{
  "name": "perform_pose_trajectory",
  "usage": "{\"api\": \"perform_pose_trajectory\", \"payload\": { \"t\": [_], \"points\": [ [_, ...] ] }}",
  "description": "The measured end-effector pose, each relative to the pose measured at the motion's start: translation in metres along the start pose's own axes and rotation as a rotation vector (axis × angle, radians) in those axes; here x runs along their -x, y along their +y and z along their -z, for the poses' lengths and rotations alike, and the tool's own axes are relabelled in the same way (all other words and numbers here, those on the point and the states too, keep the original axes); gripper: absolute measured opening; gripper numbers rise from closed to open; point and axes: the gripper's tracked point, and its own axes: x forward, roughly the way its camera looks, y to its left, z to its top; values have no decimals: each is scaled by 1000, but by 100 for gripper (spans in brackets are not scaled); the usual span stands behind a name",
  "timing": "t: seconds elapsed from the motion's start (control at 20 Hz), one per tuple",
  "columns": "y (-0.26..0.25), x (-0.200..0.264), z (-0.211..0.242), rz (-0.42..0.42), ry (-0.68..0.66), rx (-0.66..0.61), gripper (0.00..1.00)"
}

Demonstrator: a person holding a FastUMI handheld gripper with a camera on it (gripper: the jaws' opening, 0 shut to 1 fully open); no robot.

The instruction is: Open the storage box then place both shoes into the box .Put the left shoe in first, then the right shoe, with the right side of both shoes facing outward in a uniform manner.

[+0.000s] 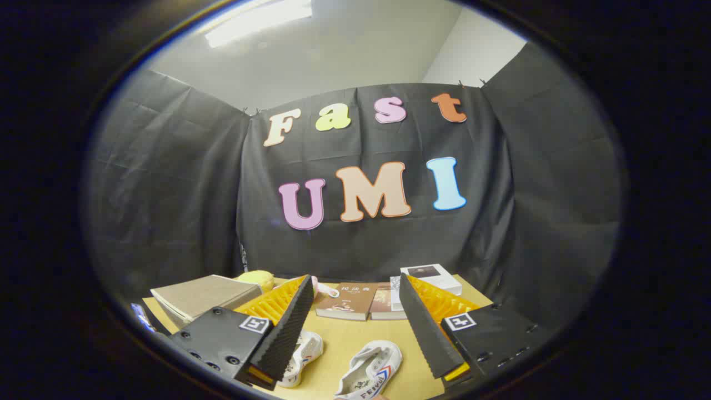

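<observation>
Shoes: two white canvas, on tan tabletop. One shoe low between the two fingers, nearer the right finger, sole edge with red and blue stripes. Other shoe partly hidden behind left finger, touching or just beside it; cannot tell which. Gripper spread wide, holding nothing, raised above both shoes. Storage box, grey, lid down, beyond left finger at table's far left. Yellow soft object behind box. Two brown books beyond fingertips; white box beyond right finger.
</observation>
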Motion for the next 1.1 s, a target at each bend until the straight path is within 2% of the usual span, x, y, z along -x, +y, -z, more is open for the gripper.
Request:
{"api": "perform_pose_trajectory", "payload": {
  "t": [1.1],
  "points": [
    [-11, 4, 9, 9, 14, -19, 100]
  ]
}}
